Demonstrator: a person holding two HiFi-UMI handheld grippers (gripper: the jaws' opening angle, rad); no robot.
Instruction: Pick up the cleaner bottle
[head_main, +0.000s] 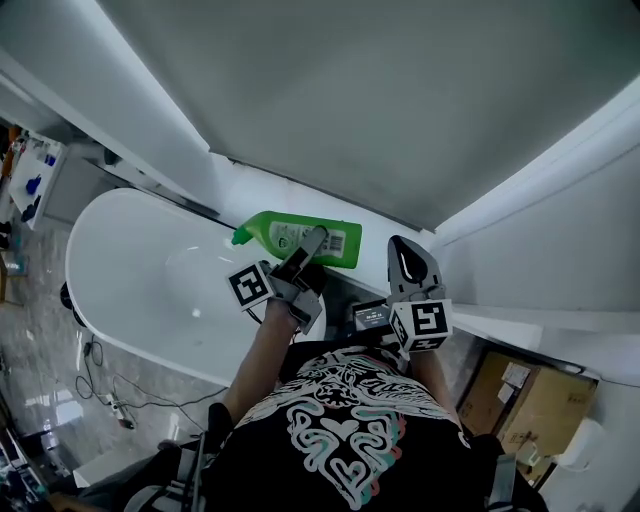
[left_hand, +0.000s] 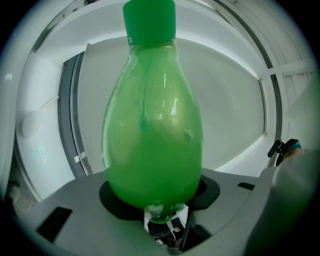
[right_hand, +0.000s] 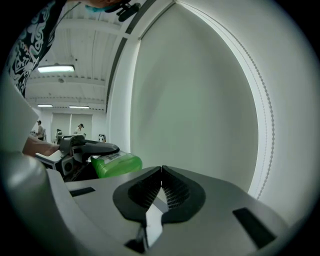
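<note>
A green cleaner bottle (head_main: 300, 236) with a green cap and a barcode label lies sideways in the air above the bathtub's end, cap pointing left. My left gripper (head_main: 312, 245) is shut on the bottle's body. In the left gripper view the bottle (left_hand: 152, 135) fills the middle, cap at the top, wedged between the jaws. My right gripper (head_main: 408, 262) is beside it on the right, apart from the bottle, with its tips touching and nothing held. From the right gripper view the tips of the right gripper (right_hand: 161, 170) meet, and the bottle (right_hand: 116, 164) shows at left under the left gripper.
A white oval bathtub (head_main: 140, 290) lies at left below the grippers. A white ledge (head_main: 520, 325) runs along the grey wall behind. A cardboard box (head_main: 530, 405) stands on the floor at lower right, and cables (head_main: 120, 395) lie on the floor at left.
</note>
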